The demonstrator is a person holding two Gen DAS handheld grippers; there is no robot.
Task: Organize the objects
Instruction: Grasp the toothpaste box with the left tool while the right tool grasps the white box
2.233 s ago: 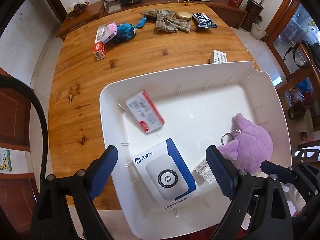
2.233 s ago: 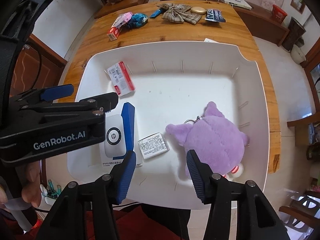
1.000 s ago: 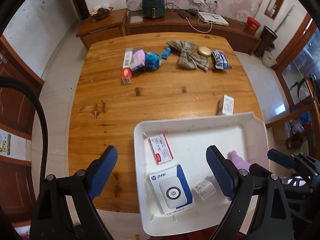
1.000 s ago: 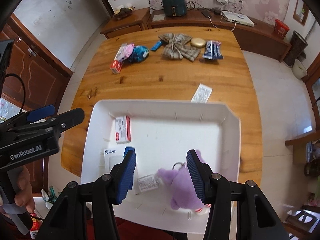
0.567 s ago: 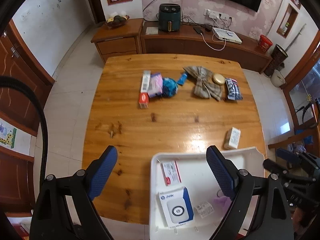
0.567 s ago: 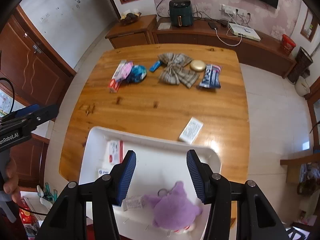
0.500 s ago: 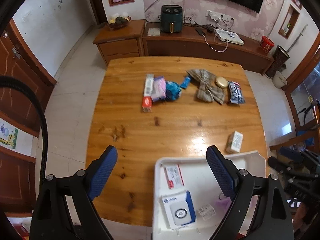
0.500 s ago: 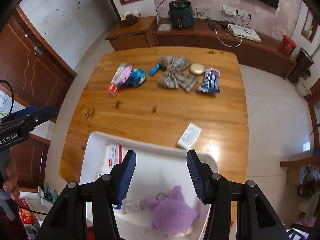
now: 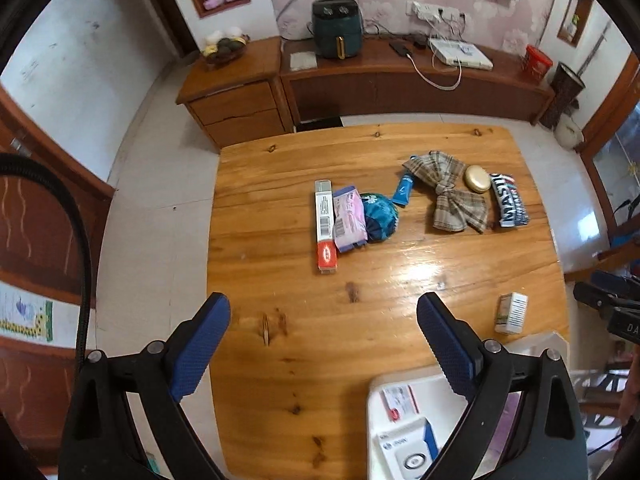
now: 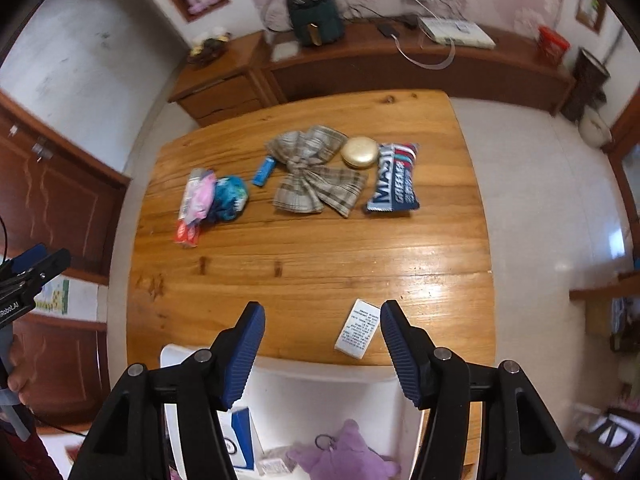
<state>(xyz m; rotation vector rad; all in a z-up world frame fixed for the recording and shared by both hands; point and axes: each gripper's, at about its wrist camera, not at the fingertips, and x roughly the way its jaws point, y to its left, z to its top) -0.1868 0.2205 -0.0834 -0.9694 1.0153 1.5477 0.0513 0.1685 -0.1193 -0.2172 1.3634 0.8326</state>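
Both grippers hang high above the wooden table. My left gripper is open and empty. My right gripper is open with its jaws opening; nothing is between them, and a small white box lies on the table far below the gap. The white tray at the near edge holds a purple plush and a blue-white box. Across the far side lie a toothpaste box, pink packet, blue pouch, blue tube, plaid bow, gold compact and snack packet.
A red-white box also lies in the tray. A low wooden sideboard with a dark green air fryer runs behind the table. Tiled floor surrounds the table; a person's hand shows at the left.
Both views have pulled back from the tray, which has slid to the bottom of the pictures. The far row of objects now sits mid-frame. The right jaws stand wider apart.
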